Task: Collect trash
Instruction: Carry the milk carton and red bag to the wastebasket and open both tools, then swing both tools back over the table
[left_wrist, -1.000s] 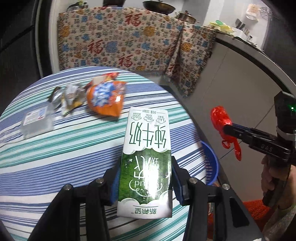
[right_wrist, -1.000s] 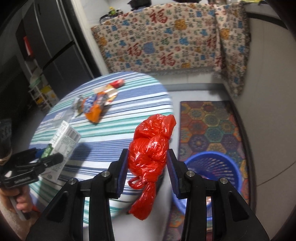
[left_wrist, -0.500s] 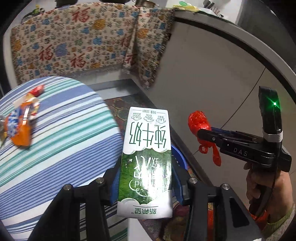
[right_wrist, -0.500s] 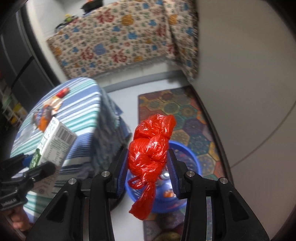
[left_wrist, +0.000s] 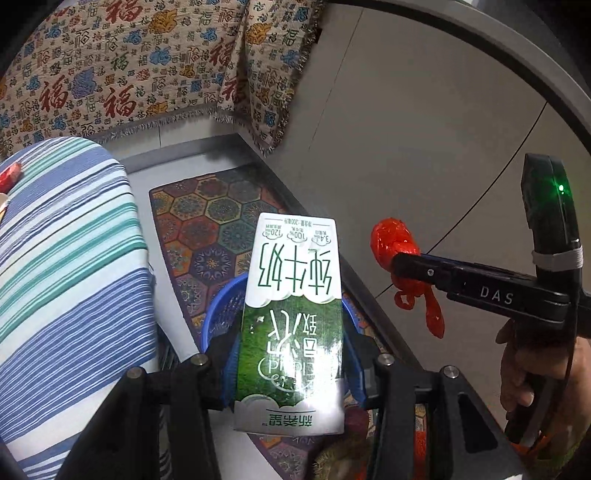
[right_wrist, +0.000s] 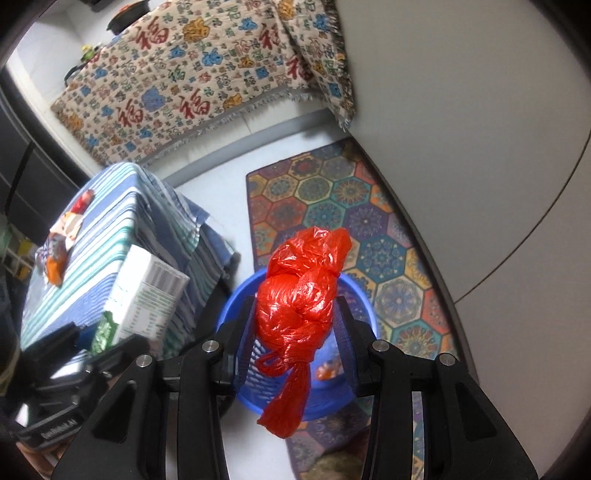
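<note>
Above a blue basket (right_wrist: 364, 306), left tool (left_wrist: 291, 363) pinches a milk carton (left_wrist: 291, 314), right tool (right_wrist: 295, 325) a red bag (right_wrist: 299, 306).

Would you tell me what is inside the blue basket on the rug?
In the right wrist view, the blue basket shows one small orange-and-white scrap near its bottom. The red bag, clamped in the right gripper, covers most of the inside, so nothing more can be told.
</note>
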